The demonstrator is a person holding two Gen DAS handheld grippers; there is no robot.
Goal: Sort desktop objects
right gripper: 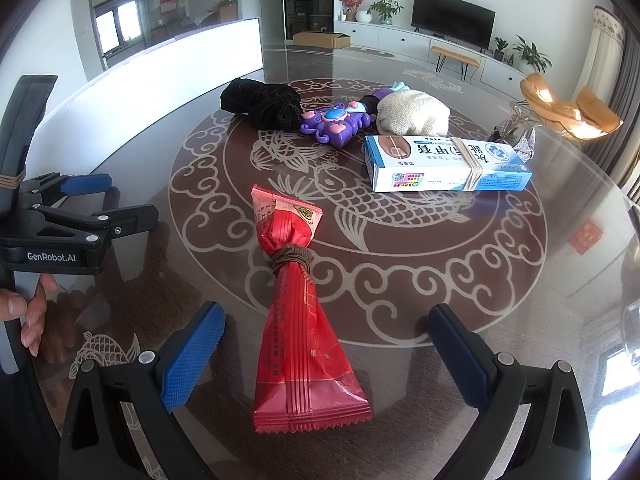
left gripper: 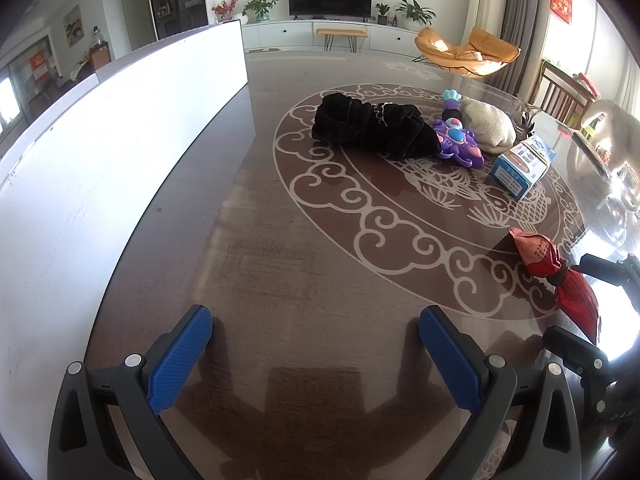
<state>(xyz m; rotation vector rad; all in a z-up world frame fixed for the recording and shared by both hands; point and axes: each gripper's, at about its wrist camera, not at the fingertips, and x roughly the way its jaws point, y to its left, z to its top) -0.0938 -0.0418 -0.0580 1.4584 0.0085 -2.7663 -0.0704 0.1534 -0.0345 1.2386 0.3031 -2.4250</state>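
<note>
The right gripper stands wide open at the bottom of the right wrist view, its blue pads either side of a red packet lying on the table, gripping nothing. Above, mid-frame, sit a blue-and-white box, purple toy, black cloth and cream pouch. The left gripper is also wide open and empty over bare table at the bottom of its view.
</note>
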